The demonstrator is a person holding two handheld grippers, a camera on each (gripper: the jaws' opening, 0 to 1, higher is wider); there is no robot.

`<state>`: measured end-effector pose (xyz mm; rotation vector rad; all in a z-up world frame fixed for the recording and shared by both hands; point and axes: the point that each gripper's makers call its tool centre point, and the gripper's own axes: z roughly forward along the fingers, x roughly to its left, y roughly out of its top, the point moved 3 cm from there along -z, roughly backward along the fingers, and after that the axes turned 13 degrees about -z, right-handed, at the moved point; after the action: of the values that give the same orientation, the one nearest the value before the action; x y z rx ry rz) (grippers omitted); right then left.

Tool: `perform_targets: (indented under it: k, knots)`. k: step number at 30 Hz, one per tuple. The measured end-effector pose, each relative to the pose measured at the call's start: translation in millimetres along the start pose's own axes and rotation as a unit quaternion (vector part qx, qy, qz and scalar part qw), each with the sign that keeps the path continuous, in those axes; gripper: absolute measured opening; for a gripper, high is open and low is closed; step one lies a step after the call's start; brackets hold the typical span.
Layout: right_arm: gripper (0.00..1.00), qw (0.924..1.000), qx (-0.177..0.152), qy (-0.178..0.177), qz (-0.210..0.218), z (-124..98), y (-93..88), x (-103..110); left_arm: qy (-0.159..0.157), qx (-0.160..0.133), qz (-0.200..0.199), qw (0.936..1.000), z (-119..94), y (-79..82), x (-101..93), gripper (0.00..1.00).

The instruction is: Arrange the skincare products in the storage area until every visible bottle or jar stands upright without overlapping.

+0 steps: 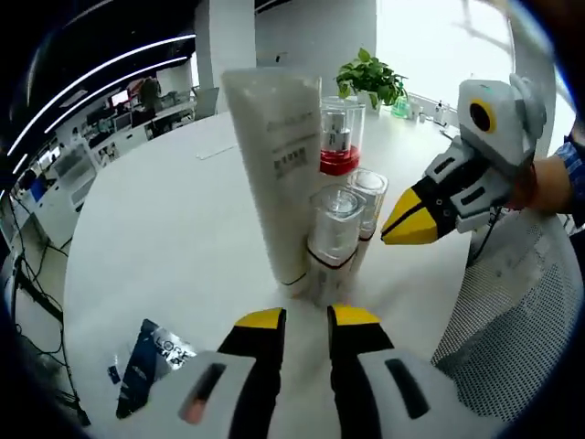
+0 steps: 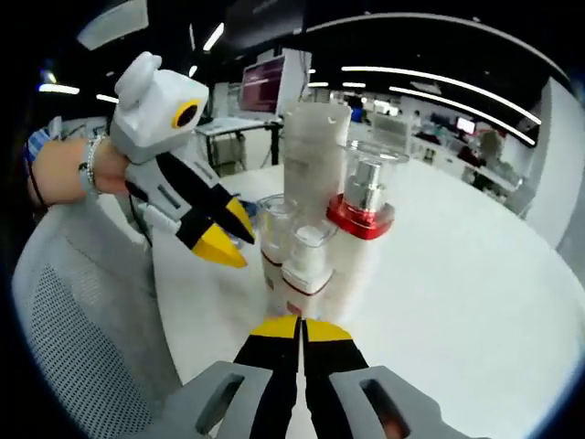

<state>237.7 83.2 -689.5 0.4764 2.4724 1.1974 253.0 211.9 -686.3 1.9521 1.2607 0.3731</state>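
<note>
On the white round table (image 1: 174, 238) several skincare products stand upright in a tight cluster. A tall white tube (image 1: 274, 174) (image 2: 315, 155) is the largest. Beside it stand a clear-capped bottle with a red collar (image 1: 340, 137) (image 2: 366, 206) and two small clear-capped bottles (image 1: 334, 233) (image 1: 368, 197) (image 2: 306, 261) (image 2: 274, 229). My left gripper (image 1: 306, 320) (image 2: 224, 240) is open just short of the nearest small bottle, with nothing in it. My right gripper (image 2: 300, 331) (image 1: 413, 224) is shut and empty, its tip close to the small bottles from the other side.
A dark sachet (image 1: 151, 361) lies flat on the table near its edge. A grey mesh chair (image 1: 512, 338) (image 2: 82, 338) stands against the table on the person's side. A potted plant (image 1: 370, 78) sits at the far edge. Office desks and monitors lie beyond.
</note>
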Motion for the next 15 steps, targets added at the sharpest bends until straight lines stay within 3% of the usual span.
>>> perform_targets:
  k: [4, 7, 9, 15]
  knots:
    - [0.0, 0.9969, -0.034, 0.065, 0.026, 13, 19.8, 35, 0.023, -0.031, -0.034, 0.9987, -27, 9.5, 31.7, 0.24]
    - [0.03, 0.9909, -0.053, 0.115, 0.045, 24, 36.2, 62, 0.064, -0.021, -0.023, 0.9974, -51, 0.9, 71.7, 0.26]
    - [0.06, 0.9862, -0.058, 0.139, 0.069, 33, 43.6, 75, 0.092, -0.012, -0.036, 0.995, -62, -9.2, 100.1, 0.28]
    - [0.13, 0.9828, -0.048, 0.156, 0.087, 69, 58.3, 105, 0.113, 0.009, -0.092, 0.9893, -75, -35.6, 149.0, 0.29]
